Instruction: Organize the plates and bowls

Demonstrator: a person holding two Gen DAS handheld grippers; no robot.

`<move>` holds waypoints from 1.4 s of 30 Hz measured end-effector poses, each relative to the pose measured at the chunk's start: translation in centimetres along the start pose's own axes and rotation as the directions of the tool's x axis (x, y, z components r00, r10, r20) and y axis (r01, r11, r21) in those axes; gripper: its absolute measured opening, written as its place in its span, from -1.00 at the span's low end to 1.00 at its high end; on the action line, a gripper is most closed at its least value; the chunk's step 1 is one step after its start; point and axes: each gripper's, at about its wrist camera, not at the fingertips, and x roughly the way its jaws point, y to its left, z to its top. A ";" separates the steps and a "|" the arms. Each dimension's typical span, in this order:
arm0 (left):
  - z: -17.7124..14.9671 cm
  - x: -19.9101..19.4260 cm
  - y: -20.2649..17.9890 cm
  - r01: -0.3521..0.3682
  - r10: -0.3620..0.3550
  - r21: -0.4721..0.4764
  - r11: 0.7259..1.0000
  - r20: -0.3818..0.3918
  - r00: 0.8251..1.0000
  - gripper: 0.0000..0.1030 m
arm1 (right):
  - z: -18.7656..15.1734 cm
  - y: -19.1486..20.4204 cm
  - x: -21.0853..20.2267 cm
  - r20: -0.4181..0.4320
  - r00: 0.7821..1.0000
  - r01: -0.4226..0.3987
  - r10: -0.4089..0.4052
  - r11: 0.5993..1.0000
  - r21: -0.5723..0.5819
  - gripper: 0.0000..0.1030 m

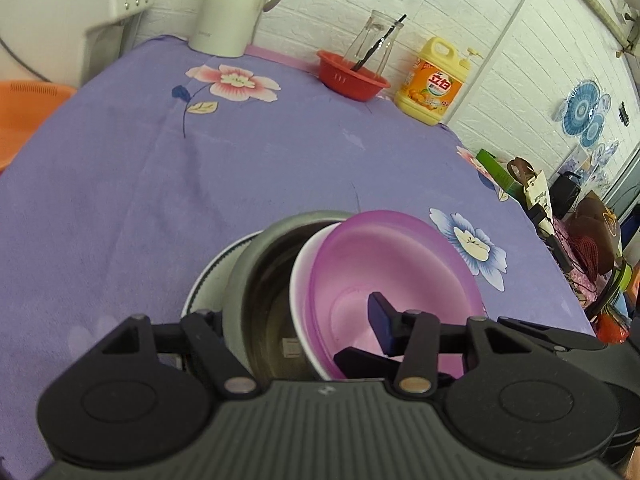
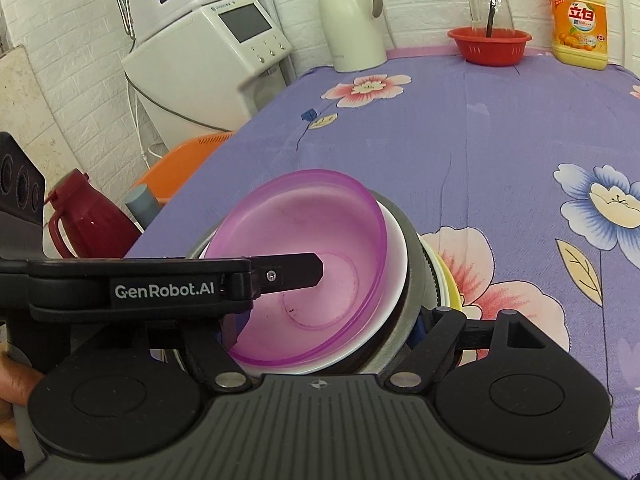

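A translucent purple bowl [image 1: 384, 264] [image 2: 304, 220] sits nested in a white bowl [image 1: 298, 296] [image 2: 394, 248], which sits in a grey metal bowl [image 1: 240, 272] [image 2: 412, 276]. Under them lie a white plate with a dark rim [image 1: 204, 280] and a yellow plate [image 2: 450, 286]. My left gripper [image 1: 292, 312] is shut across the bowl walls, one finger inside the purple bowl [image 2: 296, 272] and one outside the metal bowl. My right gripper [image 2: 324, 328] is clamped on the opposite side in the same way, its inner finger [image 1: 356, 358] lying in the purple bowl. The stack is near the table's edge.
The purple flowered cloth [image 1: 200, 168] [image 2: 500, 140] covers the table. At the back stand a cream jug [image 1: 236, 4] [image 2: 352, 20], a red basket [image 1: 352, 76] [image 2: 490, 46] holding a glass carafe, and a yellow detergent bottle [image 1: 434, 80] [image 2: 578, 20]. A dispenser [image 2: 224, 48], an orange stool [image 2: 180, 164] and a red flask [image 2: 88, 216] stand beside the table.
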 end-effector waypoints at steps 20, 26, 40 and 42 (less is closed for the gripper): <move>1.3 -1.7 0.0 0.026 -0.020 -0.064 0.998 0.088 0.996 0.42 | 0.7 -0.7 -2.4 0.125 0.992 -0.004 0.004 1.000 -0.003 1.00; 1.5 -3.0 0.3 0.016 -0.007 -0.071 0.997 0.131 0.991 0.42 | 1.0 -2.8 -3.7 0.177 0.983 0.038 -0.047 0.998 0.052 1.00; 2.2 -4.7 -2.0 -0.009 0.017 -0.027 1.000 0.305 0.952 0.43 | 1.6 -6.0 -4.6 0.222 0.971 0.062 -0.092 0.989 0.138 1.00; 2.9 -4.2 -1.8 0.007 0.003 -0.030 1.000 0.327 0.945 0.44 | 2.6 -6.6 -4.0 0.225 0.967 0.085 -0.116 0.986 0.141 1.00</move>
